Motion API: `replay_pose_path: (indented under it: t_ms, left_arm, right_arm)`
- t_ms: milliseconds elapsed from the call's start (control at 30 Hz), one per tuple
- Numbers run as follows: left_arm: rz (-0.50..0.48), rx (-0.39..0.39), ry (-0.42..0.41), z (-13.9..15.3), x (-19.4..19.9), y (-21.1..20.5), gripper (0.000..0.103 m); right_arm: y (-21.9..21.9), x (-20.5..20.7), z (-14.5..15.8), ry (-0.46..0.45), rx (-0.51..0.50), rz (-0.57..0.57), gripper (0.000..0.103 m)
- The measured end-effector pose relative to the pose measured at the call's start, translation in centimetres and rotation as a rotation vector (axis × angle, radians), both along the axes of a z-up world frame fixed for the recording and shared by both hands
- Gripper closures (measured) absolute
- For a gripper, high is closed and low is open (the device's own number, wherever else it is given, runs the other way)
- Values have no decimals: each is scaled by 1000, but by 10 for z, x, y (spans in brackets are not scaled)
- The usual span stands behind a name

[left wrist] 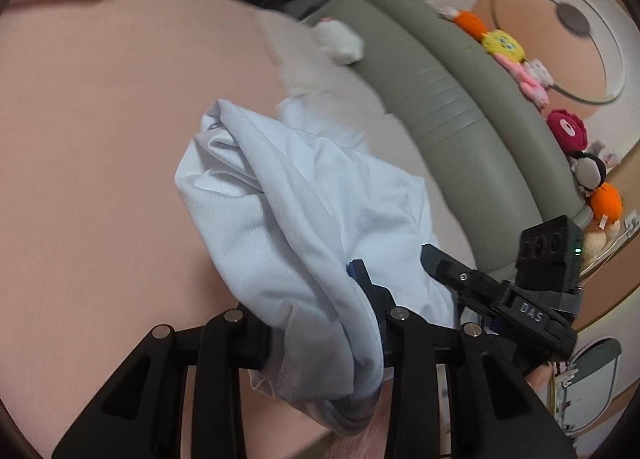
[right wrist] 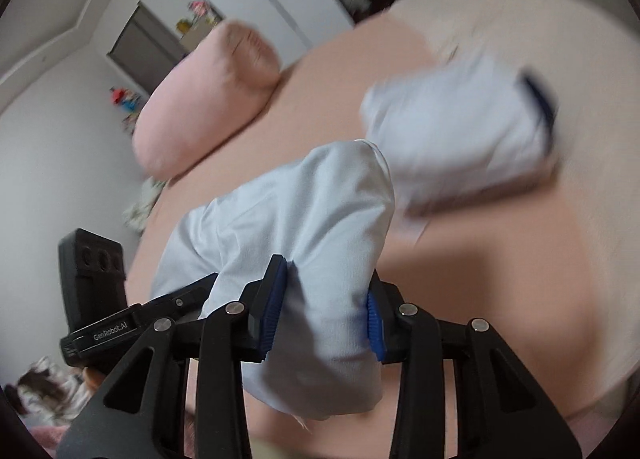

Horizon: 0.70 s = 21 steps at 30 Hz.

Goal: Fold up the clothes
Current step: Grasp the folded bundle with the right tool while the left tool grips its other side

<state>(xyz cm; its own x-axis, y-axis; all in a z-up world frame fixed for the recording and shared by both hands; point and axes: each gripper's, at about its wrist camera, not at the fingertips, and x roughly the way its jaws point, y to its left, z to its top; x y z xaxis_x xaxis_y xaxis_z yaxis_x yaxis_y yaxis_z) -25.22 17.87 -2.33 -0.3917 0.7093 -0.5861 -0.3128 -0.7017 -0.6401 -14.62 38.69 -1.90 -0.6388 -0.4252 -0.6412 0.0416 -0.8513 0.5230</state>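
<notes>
A pale blue garment [left wrist: 288,195] hangs bunched over the pink bed. My left gripper [left wrist: 316,311] is shut on one bunch of it; one blue-padded finger [left wrist: 360,271] shows and the cloth covers the other. My right gripper [right wrist: 326,311] is shut on a thick fold of the same garment [right wrist: 304,211], its blue pads [right wrist: 276,311] pressed against the cloth on both sides. The two grippers are close together: the right gripper [left wrist: 440,259] shows beside the cloth in the left wrist view, and the left gripper [right wrist: 188,295] in the right wrist view. A blurred folded pale blue bundle with navy trim [right wrist: 460,131] lies further back.
The bed has a pink sheet [left wrist: 100,139] and a pink pillow [right wrist: 200,91] at its far side. A grey padded headboard [left wrist: 460,99] carries several plush toys [left wrist: 504,45]. A cream blanket [right wrist: 540,39] and a white plush [left wrist: 340,39] lie near it.
</notes>
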Motion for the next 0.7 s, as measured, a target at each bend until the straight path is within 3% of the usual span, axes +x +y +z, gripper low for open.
replay_pose_path:
  t_ms: [100,233,333,400,467,500,567,633,700]
  left_arm:
    - [-8,2,11,8,-42,36,69]
    - [-17,4,22,15,-96,83,69]
    - [-7,-34,-27,-8,-127,103,68]
    - [12,-63,-118,-39,-147,109,66]
    - [30,-72,-202,-68,-158,105,49]
    - [30,-48,-213,-71,-159,100,48]
    - [59,-64,-129,-52,-152,88,48]
    - [135,-148,28,-21,-139,75,48]
    - [203,-170,188,7,-123,68,50]
  right_arm:
    - [42,-37,31,46,73,-61,66]
    - [90,-79,41,68,106,-119,65]
    - [117,-118,28,42,104,-146,60]
    - [130,-143,-9,-66,120,-160,56]
    - [137,-166,-46,-172,130,-167,55]
    - [140,-169,-58,-185,117,-159,55]
    - [145,-167,-61,-159,99,-164,53]
    - [150,-158,-45,-90,90,-187,53]
    - [151,-145,-24,-10,117,-216,53]
